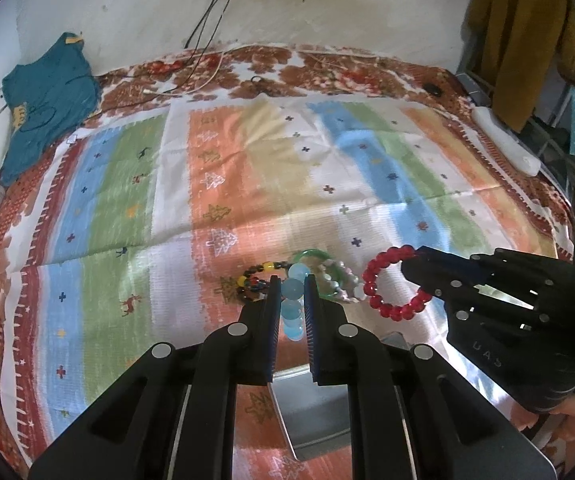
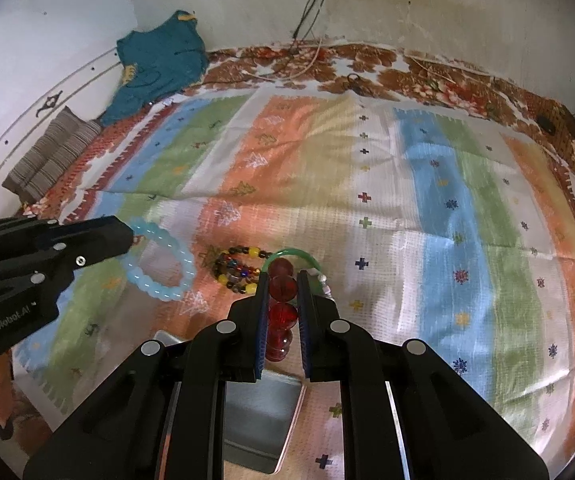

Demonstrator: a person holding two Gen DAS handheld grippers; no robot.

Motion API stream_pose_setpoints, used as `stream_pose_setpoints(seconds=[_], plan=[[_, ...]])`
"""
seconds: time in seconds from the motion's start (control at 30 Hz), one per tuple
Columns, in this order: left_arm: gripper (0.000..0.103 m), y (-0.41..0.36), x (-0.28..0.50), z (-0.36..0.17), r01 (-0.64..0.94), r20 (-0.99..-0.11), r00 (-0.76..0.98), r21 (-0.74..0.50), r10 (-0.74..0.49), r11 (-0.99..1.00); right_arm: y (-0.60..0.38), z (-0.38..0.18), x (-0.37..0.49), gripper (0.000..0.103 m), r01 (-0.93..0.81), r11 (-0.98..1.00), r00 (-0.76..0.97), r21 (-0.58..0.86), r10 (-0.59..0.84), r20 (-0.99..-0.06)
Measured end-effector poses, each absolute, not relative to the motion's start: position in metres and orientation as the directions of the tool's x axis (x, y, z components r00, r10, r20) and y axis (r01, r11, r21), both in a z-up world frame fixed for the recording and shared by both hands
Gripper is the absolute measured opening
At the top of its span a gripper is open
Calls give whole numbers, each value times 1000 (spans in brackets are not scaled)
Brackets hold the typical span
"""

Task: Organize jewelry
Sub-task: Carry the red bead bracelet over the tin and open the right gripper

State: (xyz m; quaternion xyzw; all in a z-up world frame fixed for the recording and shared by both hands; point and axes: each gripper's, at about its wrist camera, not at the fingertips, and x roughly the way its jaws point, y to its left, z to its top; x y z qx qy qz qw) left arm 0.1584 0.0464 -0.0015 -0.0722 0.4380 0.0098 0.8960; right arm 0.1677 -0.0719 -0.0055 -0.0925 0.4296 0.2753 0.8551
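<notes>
My left gripper (image 1: pixel 292 284) is shut on a light blue bead bracelet (image 1: pixel 292 308), held above the striped cloth; it shows in the right wrist view (image 2: pixel 163 268) hanging from that gripper (image 2: pixel 129 236). My right gripper (image 2: pixel 281 280) is shut on a red bead bracelet (image 2: pixel 281 316), which shows in the left wrist view (image 1: pixel 391 284) hanging from that gripper (image 1: pixel 415 258). On the cloth lie a multicoloured bead bracelet (image 2: pixel 237 270), a green bangle (image 2: pixel 293 256) and a pale pearl bracelet (image 1: pixel 341 280). A metal tray (image 2: pixel 259 420) lies below the grippers.
A striped patterned cloth (image 2: pixel 447 208) covers a bed. A teal garment (image 1: pixel 43 104) lies at the back left. Cables (image 1: pixel 207 20) hang down the wall. A mustard garment (image 1: pixel 527 36) hangs at the right. A striped cushion (image 2: pixel 47 152) lies at the left edge.
</notes>
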Motion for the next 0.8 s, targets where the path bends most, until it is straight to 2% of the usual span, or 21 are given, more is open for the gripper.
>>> stream_pose_setpoints(seconds=[0.8], plan=[[11,13,96,13,14,-740,665,-122,-100,992,-91,9,107,14,-591,799,470,110,452,-758]])
